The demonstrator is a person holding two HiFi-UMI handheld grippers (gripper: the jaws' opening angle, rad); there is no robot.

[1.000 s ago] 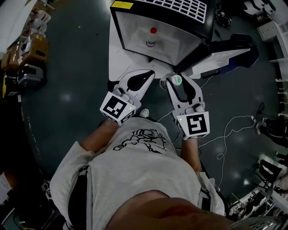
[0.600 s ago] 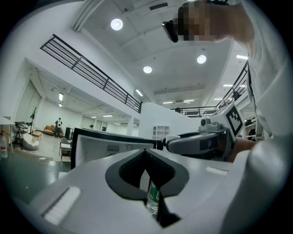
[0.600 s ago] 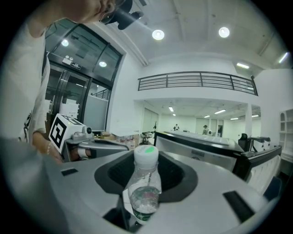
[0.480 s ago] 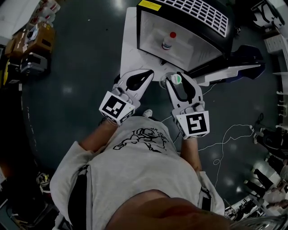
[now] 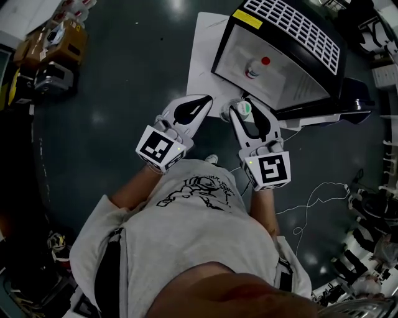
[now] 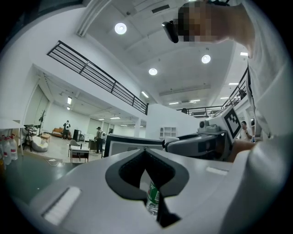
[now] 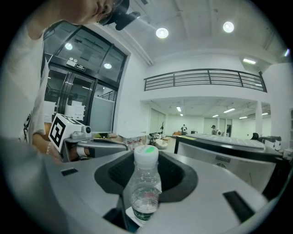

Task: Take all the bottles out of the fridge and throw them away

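Carrying: right claw (image 5: 241, 105) clamped on green-capped bottle (image 7: 145, 187), upright, out of the fridge (image 5: 292, 25) at one o'clock.
Left claw (image 5: 206, 99): jaws together, gripping nothing.
Left to do: red-capped bottle (image 5: 257, 67) stands inside; both need binning; no bin in sight.
Writing: green label (image 7: 143, 214) and the fridge's yellow sticker (image 5: 247, 19) too small to read from here.

- You're in a big open lab or workshop hall, with a high white ceiling, round lights (image 6: 120, 28) and a railed mezzanine (image 7: 206, 80) on the far side.
- Tall glass doors (image 7: 82, 87).
- A dark bare floor (image 5: 124, 81) with loose cables (image 5: 311, 208), gear (image 5: 50, 53) at the far left, and a small fridge (image 5: 292, 28) at floor level.
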